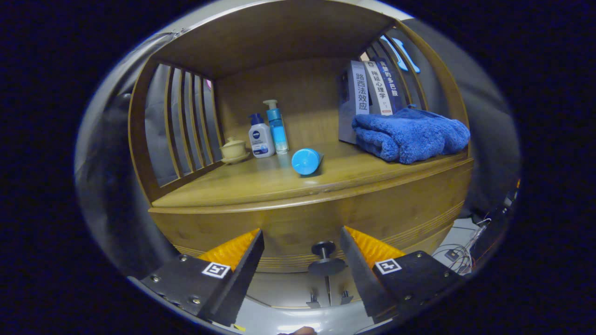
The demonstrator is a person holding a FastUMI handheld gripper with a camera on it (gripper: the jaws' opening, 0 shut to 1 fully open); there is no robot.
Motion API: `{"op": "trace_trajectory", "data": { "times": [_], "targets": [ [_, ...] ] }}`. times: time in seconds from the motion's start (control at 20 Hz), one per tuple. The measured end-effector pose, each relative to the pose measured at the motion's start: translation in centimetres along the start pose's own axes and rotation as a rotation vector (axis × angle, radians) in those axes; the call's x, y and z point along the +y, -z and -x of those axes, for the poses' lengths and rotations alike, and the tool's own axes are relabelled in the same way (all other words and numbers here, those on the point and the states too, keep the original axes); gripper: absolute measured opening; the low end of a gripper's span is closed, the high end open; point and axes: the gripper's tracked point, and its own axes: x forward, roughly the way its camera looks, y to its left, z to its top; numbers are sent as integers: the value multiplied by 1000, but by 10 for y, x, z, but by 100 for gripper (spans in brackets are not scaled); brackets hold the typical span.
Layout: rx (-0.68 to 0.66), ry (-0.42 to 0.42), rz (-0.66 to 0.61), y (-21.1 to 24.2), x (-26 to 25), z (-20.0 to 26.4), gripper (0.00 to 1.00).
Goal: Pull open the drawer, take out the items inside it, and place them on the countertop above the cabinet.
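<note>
Your gripper [301,253] spread, knob [326,259] between fingers; drawer [316,223] looks closed; blue tube [306,161] lying on countertop [260,184] beyond.

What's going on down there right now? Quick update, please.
Tongs open, knob between the fingers, not gripped. Drawer looks shut. Countertop holds bottles, cup, towel, books. Nothing blocking the knob.

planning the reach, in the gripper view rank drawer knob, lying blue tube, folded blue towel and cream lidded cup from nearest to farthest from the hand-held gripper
1. Drawer knob: between the open fingers of the hand-held gripper.
2. Lying blue tube: mid-countertop, straight ahead.
3. Folded blue towel: right side, by the books.
4. Cream lidded cup: back left, beside the bottles.
</note>
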Motion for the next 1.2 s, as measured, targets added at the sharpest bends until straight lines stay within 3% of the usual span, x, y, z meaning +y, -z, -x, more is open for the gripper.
{"op": "trace_trajectory", "data": {
  "times": [0.5,1.2],
  "targets": [
    [-82,47,-14,-23,-5,45,97],
    [-328,190,118,-125,-43,170,97]
  ]
}}
